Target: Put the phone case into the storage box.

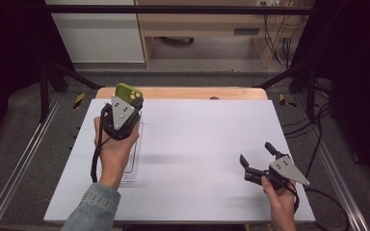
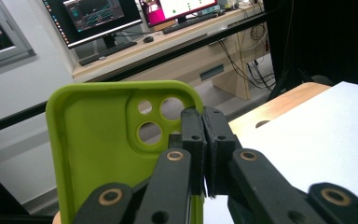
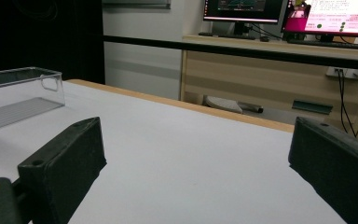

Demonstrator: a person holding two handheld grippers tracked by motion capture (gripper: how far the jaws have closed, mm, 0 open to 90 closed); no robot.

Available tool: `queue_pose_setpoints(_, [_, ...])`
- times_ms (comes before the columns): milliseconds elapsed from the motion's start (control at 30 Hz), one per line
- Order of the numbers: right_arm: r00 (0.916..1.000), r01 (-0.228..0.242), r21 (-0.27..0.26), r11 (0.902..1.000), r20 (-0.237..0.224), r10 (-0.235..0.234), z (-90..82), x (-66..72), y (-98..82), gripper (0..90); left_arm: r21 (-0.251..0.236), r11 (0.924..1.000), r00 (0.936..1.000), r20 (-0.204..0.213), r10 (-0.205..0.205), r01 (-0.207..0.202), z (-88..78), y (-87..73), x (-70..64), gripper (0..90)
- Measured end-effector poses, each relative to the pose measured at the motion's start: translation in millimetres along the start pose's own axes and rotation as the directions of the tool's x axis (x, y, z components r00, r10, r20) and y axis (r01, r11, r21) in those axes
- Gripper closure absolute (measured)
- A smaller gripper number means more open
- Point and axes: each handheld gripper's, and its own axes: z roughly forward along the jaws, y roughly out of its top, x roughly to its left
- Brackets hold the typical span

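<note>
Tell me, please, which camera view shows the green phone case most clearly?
The left gripper view: the green phone case stands close up, its hollow inner side and three camera holes plain, its edge pinched by the left gripper. The high view gives just its top end above that gripper's grey plate.

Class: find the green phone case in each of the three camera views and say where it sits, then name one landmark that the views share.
High view: the phone case stands upper left, at the table's far edge, held up by the left gripper over the clear tray.
Left gripper view: left half of the picture, its right edge pinched between the shut jaws.
Right gripper view: not in it.
Shared landmark: the white table.
</note>
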Motion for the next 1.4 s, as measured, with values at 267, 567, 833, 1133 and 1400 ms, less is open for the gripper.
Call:
queue_pose_setpoints(267, [0.9999, 0.005, 0.004, 1.0000, -0.010, -0.005, 1.6, 2.1, -1.3, 3.8, -0.003, 0.9987, 0.9987, 0.001, -0.052, 0.052, -1.4, -2.2, 7.1, 87.7])
queue_pose_setpoints(567, [1.0000, 0.004, 0.006, 1.0000, -0.007, -0.004, 1.7, 1.9, -2.1, 3.8, -0.011, 0.9955, 0.9955, 0.011, -0.094, 0.094, -1.5, -4.3, 12.3, 87.6])
queue_pose_setpoints(833, [1.0000, 0.001, 0.002, 1.0000, -0.007, -0.001, 1.2, 0.7, -2.0, 3.8, -0.013, 0.9944, 0.9944, 0.002, -0.105, 0.105, -0.6, -5.6, 15.2, 87.6])
queue_pose_setpoints(1133, [0.9999, -0.006, -0.001, 1.0000, -0.011, 0.006, 0.5, 0.5, -1.9, 3.8, -0.007, 0.9941, 0.9941, -0.001, -0.108, 0.108, 2.0, -8.7, 14.5, 87.7])
queue_pose_setpoints(1400, [0.9998, -0.017, -0.004, 0.9999, -0.009, 0.017, -0.1, -2.9, -1.9, 3.8, -0.002, 0.9916, 0.9916, 0.006, -0.129, 0.129, 7.8, -7.5, 18.4, 87.6])
